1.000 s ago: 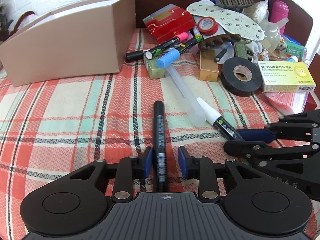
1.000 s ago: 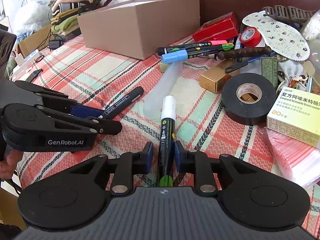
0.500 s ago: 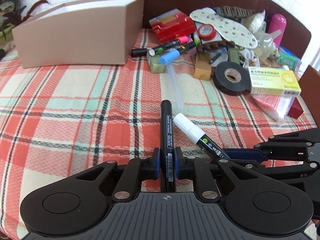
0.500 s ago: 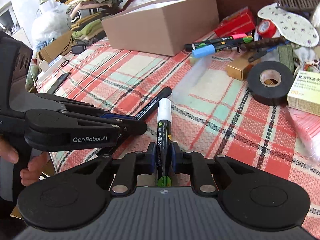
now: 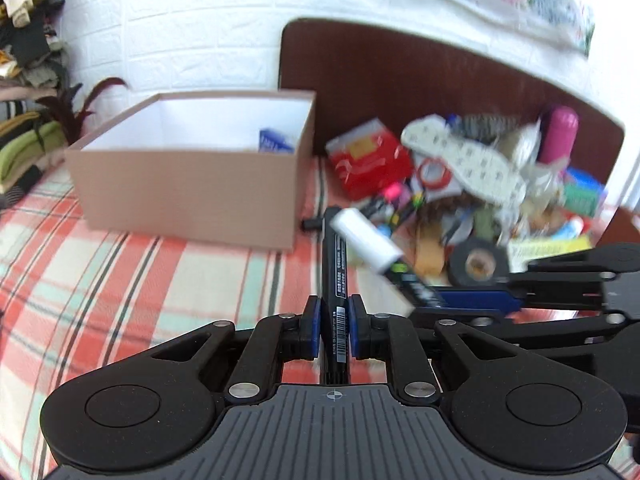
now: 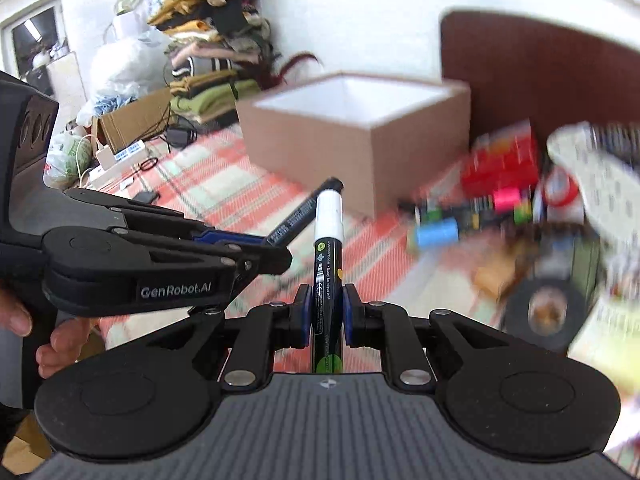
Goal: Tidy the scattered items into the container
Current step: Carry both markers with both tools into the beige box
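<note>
My left gripper [image 5: 334, 316] is shut on a black marker [image 5: 335, 264], held up above the plaid cloth. Beside it, my right gripper [image 6: 325, 304] is shut on a white-capped marker [image 6: 329, 240], which also shows in the left wrist view as the white-capped marker [image 5: 372, 246] crossing just right of the black one. The black marker [image 6: 304, 212] and left gripper [image 6: 248, 246] appear at the left of the right wrist view. An open brown cardboard box [image 5: 192, 184] stands ahead on the left, white inside, with a blue item [image 5: 276, 142] in it. Both frames are blurred.
A heap of scattered items lies right of the box: a red box [image 5: 372, 160], pink and blue-capped markers [image 6: 476, 216], a black tape roll [image 5: 478, 262], a patterned insole [image 5: 468, 164], a pink bottle [image 5: 558, 134]. A dark headboard [image 5: 400, 72] stands behind. A hand [image 6: 60, 336] holds the left gripper.
Both grippers have risen off the cloth with their markers. The left jaws closed on the black marker early on. The box's open inside has come into view.
</note>
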Motion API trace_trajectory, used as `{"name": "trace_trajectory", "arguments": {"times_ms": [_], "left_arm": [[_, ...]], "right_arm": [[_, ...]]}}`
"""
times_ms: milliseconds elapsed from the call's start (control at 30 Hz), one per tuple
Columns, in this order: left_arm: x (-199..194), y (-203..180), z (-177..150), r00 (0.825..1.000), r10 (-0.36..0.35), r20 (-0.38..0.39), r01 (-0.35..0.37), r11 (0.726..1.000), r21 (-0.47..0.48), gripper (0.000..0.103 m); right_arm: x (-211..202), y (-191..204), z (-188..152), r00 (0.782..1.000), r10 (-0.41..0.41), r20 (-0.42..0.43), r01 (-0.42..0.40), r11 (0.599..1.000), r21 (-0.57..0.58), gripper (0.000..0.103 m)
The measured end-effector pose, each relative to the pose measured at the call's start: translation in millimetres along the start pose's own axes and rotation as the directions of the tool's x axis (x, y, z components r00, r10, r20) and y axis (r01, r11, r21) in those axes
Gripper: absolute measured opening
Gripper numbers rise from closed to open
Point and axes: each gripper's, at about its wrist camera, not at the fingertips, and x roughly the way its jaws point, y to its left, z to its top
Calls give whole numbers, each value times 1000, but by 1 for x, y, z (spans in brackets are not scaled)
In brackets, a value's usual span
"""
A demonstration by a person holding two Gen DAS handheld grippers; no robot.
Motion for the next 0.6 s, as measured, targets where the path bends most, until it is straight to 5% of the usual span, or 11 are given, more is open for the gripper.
{"name": "trace_trajectory", "arguments": {"times_ms": [600], "left_arm": [[31,51,116,983,116,144,-114,993,-23,9]], "right_arm": [[60,-13,130,991,-78,107,87,993,-79,18]]}}
